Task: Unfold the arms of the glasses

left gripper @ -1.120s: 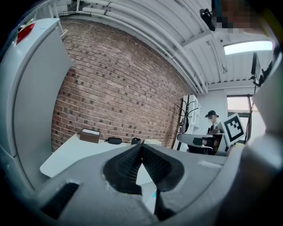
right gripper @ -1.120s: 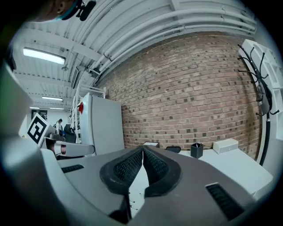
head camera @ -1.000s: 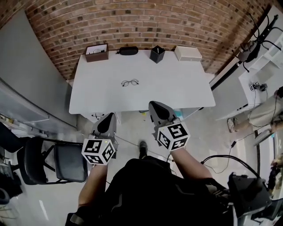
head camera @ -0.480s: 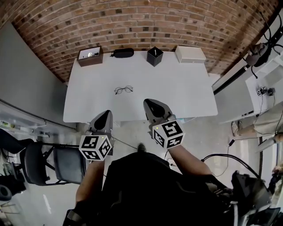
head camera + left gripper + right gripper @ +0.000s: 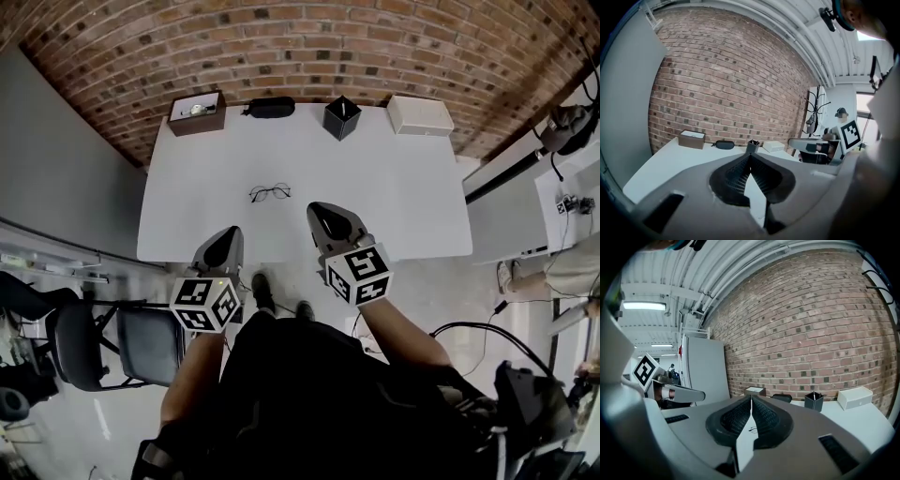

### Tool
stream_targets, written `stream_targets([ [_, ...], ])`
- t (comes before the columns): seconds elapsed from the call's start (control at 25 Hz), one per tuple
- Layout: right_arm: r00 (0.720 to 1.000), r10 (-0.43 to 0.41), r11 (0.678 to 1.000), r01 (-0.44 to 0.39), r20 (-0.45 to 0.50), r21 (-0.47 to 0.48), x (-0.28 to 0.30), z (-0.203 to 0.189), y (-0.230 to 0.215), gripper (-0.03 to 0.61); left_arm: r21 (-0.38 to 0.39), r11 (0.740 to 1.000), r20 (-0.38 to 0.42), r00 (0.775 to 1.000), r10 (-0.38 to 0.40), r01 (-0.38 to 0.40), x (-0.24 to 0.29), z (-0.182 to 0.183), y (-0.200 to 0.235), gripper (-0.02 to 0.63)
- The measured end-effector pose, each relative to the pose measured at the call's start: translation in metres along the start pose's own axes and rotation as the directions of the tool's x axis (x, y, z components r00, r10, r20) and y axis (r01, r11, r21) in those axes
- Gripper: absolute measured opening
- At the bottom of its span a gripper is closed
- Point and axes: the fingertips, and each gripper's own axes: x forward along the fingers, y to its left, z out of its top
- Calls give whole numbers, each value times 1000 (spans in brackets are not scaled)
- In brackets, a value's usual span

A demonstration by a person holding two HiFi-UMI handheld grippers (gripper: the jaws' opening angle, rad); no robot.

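Hovering left of centre at the table's near edge, the left gripper is closed and empty, the glasses lie mid-table just beyond, and the right gripper is likewise closed, empty.

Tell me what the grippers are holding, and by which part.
Nothing. The left gripper and right gripper are both shut and empty; the glasses lie untouched on the table.

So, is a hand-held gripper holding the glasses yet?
No, the glasses lie on the white table, with the left hand-held gripper and the right hand-held gripper short of them, both shut and empty.
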Motion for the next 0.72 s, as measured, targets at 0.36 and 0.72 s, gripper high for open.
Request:
stream_targets([
  [0.36, 999, -8, 1000, 7, -38, -30, 58, 0, -8, 11, -32, 999, -33, 999, -35, 34, 47, 0, 42, 11],
  [0.72, 983, -77, 997, 74, -164, -25, 109, -48, -37, 11, -76, 994, -136, 986, -93, 83, 96, -27, 72, 11],
])
